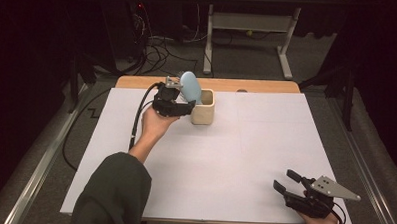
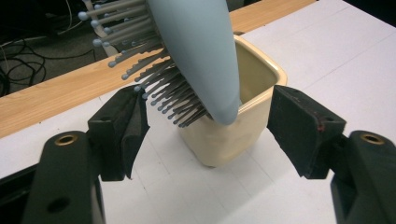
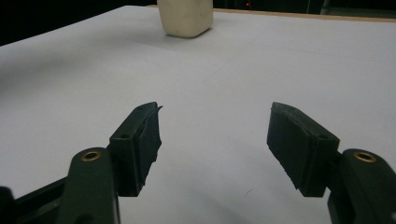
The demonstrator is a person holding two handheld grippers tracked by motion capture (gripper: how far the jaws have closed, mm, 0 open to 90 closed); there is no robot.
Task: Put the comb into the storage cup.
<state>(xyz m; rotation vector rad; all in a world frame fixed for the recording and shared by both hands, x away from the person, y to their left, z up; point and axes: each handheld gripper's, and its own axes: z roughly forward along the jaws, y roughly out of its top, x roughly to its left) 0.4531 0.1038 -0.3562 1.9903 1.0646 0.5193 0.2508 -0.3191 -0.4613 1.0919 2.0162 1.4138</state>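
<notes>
At the far side of the tabletop (image 1: 265, 159), just short of its wooden back edge, I see the cup (image 1: 203, 108) with the brush (image 1: 191, 86) standing in it. Much of the brush is lost to me: from my left claw's camera its top runs off the upper edge, and its lower end drops behind the cup's rim, so I cannot tell how deep it goes or whether it touches the bottom. What I can make out is a pale blue back tilted toward the left, with rows of ball-tipped bristles pointing out over the rim on that side. The cup is cream, squarish with rounded corners, and apart from the brush I see only a patch of its inner wall.

My left claw (image 2: 210, 126) is spread wide, one jaw on each side of the cup and brush, holding nothing; I see a gap between each pad and the cup. From above, this claw's body covers the cup's left side.

My right claw (image 3: 215, 140) sits at the near right corner, well apart from the cup, jaws wide and empty over bare white surface. Its camera cuts the cup off at the top.
</notes>
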